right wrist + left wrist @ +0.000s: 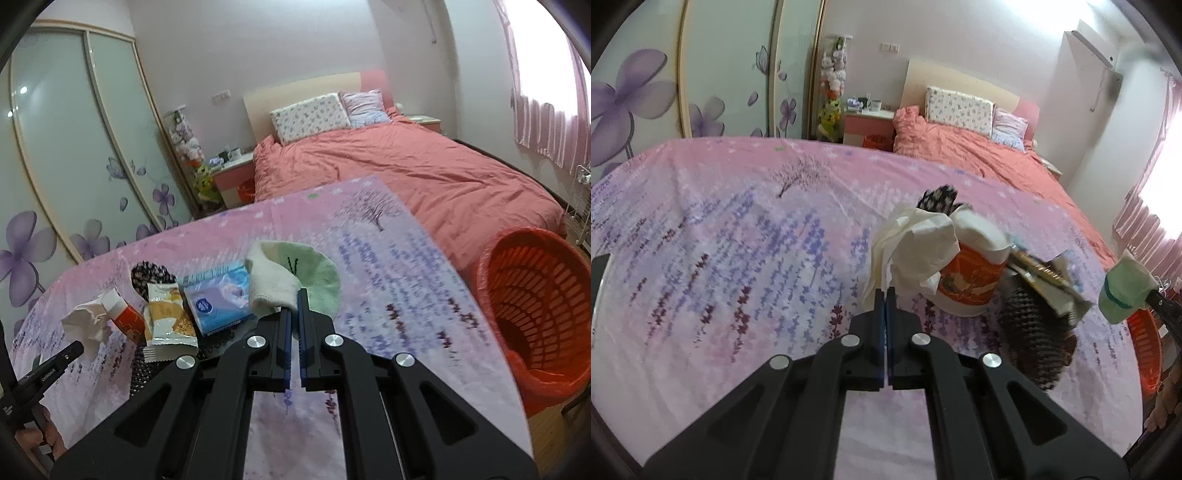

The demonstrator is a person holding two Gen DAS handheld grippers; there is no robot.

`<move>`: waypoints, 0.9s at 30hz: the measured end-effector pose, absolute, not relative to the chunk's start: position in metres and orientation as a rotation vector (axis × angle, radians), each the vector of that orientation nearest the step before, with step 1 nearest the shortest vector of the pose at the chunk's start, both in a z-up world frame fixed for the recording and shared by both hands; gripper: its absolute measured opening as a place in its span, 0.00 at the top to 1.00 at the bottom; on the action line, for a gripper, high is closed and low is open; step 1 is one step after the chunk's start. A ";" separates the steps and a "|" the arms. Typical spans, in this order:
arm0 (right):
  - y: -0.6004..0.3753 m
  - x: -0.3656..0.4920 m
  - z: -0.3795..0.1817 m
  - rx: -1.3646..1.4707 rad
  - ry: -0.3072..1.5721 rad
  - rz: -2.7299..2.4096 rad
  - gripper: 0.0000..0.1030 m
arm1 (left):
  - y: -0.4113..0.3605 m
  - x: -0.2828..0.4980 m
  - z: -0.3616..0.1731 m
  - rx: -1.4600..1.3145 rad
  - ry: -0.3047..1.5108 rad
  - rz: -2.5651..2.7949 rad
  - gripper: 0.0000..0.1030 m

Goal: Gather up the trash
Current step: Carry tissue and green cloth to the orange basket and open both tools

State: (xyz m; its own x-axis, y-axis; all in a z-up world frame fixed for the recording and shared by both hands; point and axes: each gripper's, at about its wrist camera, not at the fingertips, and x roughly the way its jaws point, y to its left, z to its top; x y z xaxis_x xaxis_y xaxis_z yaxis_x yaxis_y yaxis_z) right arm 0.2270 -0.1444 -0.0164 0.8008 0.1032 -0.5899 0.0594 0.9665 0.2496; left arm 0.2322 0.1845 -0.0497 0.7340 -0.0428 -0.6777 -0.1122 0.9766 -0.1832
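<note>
My left gripper (885,295) is shut on the lower edge of a crumpled white tissue (916,251), which bunches up in front of an orange-and-white cup (971,288). My right gripper (294,301) is shut on a green-and-white fluffy cloth (295,277), held just above the table. In the right wrist view the tissue (88,321), the cup (127,319), a snack packet (168,317) and a blue tissue pack (218,299) lie in a row at the left. The left gripper (74,350) shows at that frame's lower left.
The table wears a pink cloth with a lavender print (388,266). A black-and-white patterned fabric (1034,343) lies under the packets. An orange mesh basket (535,295) stands off the table's right edge. A bed with a coral quilt (406,166) lies beyond.
</note>
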 end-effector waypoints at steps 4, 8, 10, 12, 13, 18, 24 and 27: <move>-0.155 0.216 -0.006 0.267 0.619 0.006 0.97 | 0.179 0.218 -0.029 -0.211 0.710 0.031 0.98; -0.161 0.204 0.002 0.260 0.587 -0.013 0.97 | 0.167 0.203 -0.003 -0.198 0.671 0.009 0.98; -0.166 0.198 0.006 0.264 0.574 -0.023 0.97 | 0.158 0.197 0.006 -0.196 0.654 -0.008 0.98; -0.172 0.191 0.010 0.270 0.560 -0.031 0.97 | 0.147 0.192 0.018 -0.195 0.639 -0.031 0.98; -0.176 0.188 0.012 0.272 0.552 -0.038 0.97 | 0.140 0.190 0.023 -0.195 0.634 -0.048 0.98; -0.189 0.177 0.018 0.279 0.524 -0.075 0.97 | 0.101 0.186 0.042 -0.191 0.624 -0.142 0.98; -0.219 0.165 0.018 0.301 0.509 -0.142 0.97 | 0.036 0.188 0.051 -0.170 0.628 -0.275 0.98; -0.237 0.160 0.017 0.318 0.503 -0.178 0.97 | 0.001 0.190 0.051 -0.161 0.636 -0.341 0.98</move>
State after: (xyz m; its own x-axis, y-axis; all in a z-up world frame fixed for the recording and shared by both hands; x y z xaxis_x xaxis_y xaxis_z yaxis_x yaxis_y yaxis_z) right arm 0.1602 -0.2372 0.0169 0.8623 -0.0890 -0.4986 0.2437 0.9359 0.2544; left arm 0.1899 0.0015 0.0511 0.7516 -0.3593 -0.5532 0.2617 0.9323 -0.2498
